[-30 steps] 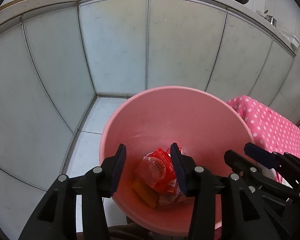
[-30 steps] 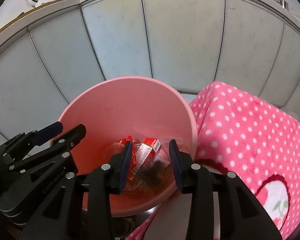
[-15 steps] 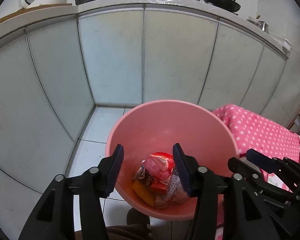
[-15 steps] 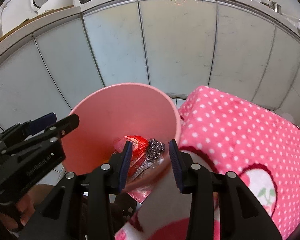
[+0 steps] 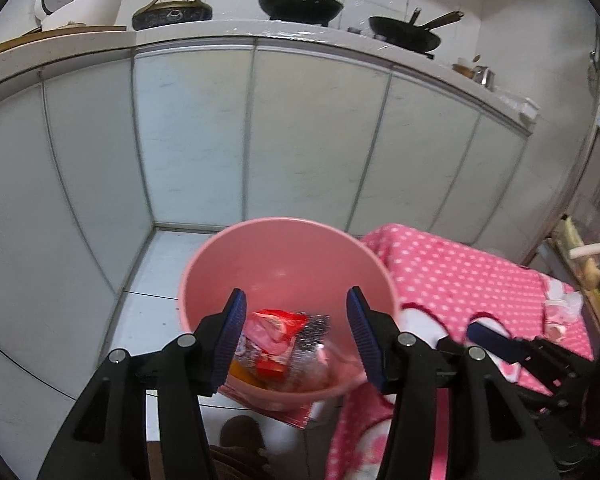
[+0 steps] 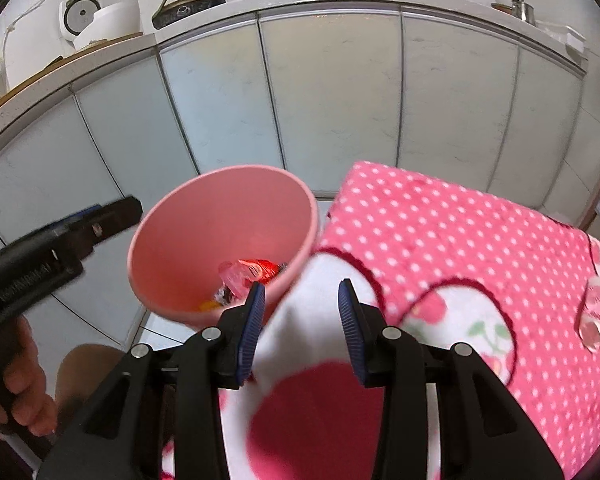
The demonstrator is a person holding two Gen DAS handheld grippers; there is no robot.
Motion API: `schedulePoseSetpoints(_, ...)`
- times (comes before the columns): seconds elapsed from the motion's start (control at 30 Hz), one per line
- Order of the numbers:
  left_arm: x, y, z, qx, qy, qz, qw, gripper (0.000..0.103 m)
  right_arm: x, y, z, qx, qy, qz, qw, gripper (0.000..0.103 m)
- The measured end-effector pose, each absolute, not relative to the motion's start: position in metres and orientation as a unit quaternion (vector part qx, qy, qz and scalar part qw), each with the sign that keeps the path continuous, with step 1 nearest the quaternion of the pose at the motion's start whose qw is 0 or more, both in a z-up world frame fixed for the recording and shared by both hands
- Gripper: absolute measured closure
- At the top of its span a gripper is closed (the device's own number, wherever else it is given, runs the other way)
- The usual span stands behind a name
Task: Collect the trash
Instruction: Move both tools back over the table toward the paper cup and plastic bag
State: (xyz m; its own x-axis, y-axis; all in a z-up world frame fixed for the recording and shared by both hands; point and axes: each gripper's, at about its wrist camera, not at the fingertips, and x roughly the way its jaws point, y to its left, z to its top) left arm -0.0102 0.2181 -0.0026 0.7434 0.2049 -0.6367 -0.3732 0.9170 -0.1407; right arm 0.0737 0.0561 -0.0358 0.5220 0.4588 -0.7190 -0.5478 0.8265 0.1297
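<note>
Nearby, dotted cloth [image 6: 460, 240] flanks pink bin [image 6: 204, 216]

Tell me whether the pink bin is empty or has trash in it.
Has trash in it. The pink bin holds red wrappers and other crumpled packaging at the bottom; most of its inner wall is bare.

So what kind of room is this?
Most likely a home kitchen: woks and a rice cooker stand on a counter over pale cabinet doors, with a pink trash bin on the tiled floor.

Even indoor light; fisheye-bent edges, dark corners; foreground slightly blurred
</note>
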Motion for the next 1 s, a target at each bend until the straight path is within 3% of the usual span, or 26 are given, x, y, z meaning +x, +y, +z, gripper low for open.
schedulePoseSetpoints(0.3,-0.012,0.173,-0.002,-0.167,0.337,0.104,0.921,0.053,0.054,-0.005,-0.051,-0.049,0.409,0.247,0.877,0.064)
schedulePoseSetpoints(1.0,0.027,0.031,-0.018,-0.043,0.351,-0.010,0.935,0.059,0.032,-0.161,-0.064,0.015,0.405,0.110,0.907,0.064)
